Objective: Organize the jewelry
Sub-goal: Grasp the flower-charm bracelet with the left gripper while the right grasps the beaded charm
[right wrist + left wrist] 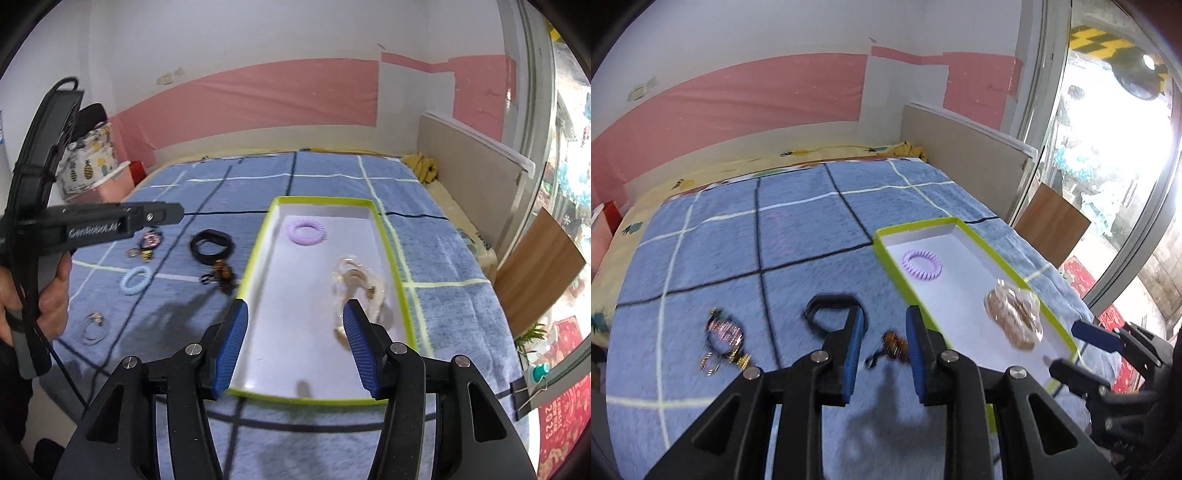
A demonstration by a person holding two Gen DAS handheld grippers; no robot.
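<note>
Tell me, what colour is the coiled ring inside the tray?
Pale purple coiled ring, clearest from the right wrist view.

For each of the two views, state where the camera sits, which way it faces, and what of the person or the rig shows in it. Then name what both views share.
Left wrist: rides the left tongs, angled down over the blue checked blanket at loose jewelry; the right tongs show at the right edge.
Right wrist: rides the right tongs, angled down over the green-rimmed tray; a hand grips the other tool's handle at left.
Shared: the tray, purple coil hair tie, black band, blanket, pink-striped wall.
</note>
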